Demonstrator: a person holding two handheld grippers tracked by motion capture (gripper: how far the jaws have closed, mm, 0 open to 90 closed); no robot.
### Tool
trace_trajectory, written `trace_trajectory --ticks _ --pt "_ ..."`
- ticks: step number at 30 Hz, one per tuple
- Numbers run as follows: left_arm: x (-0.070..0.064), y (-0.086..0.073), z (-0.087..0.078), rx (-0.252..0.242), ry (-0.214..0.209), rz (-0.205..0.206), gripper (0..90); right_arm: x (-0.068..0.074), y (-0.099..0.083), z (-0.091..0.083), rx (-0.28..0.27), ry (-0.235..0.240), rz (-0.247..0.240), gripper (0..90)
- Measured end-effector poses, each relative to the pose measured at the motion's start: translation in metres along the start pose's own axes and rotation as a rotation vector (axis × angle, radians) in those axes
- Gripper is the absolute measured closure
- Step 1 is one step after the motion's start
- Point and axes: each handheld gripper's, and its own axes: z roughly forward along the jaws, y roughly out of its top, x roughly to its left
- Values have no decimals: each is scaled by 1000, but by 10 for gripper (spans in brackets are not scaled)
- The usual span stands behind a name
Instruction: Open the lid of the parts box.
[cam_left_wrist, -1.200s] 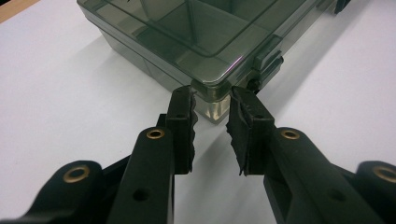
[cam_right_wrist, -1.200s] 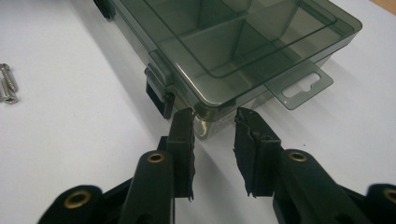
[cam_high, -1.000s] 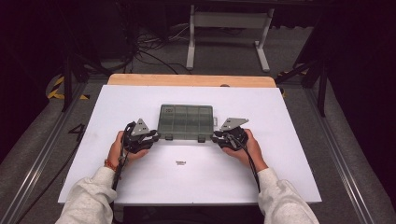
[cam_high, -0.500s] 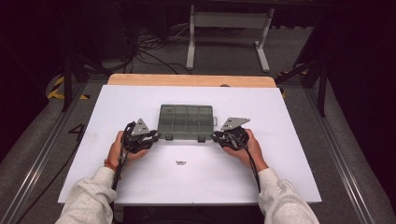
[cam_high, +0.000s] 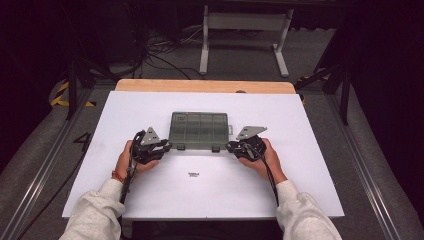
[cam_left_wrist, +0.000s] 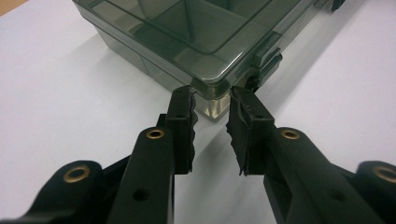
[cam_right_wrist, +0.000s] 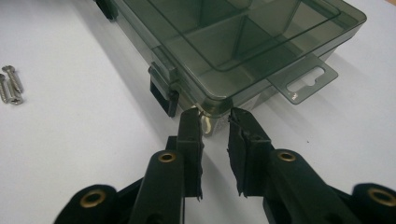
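Jaws apart on your left gripper (cam_left_wrist: 210, 114) and right gripper (cam_right_wrist: 215, 126); organizer box (cam_high: 200, 130) lies lengthwise between them, near corners dead ahead.

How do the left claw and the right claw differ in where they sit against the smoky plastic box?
The left claw sits at the box's near left corner; the right claw sits at its near right corner. Beside the right claw's corner a hang tab juts out; none shows by the left claw's. Both are open, jaws flanking a corner, near a front latch.
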Motion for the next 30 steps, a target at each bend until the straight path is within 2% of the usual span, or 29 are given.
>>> trace_trajectory --ticks 9,15,17,21,22,24,25,26,30 --pt "2 0 -3 -10 5 -2 695 0 1 -3 -20 -8 1 808" --pt "0 1 -12 -31 12 3 636 0 1 -5 -23 -21 -3 847" --pt "1 0 -16 -48 16 -5 549 0 1 -7 -37 -31 0 875" --pt "4 -2 -20 -83 14 -22 435 -1 1 -8 -44 -38 -1 889" --pt "4 -2 -21 -95 24 -14 435 0 1 -8 -46 -40 -1 890" --pt "2 -1 -22 -101 58 -7 350 0 2 -9 -54 -46 -1 890" --pt "2 -1 -21 -103 68 -4 349 0 2 -9 -56 -49 0 889" --pt "3 -1 -21 -111 68 -16 336 -1 2 -10 -61 -56 -2 884" --pt "4 -1 -20 -116 61 -21 309 0 2 -11 -69 -92 1 868"
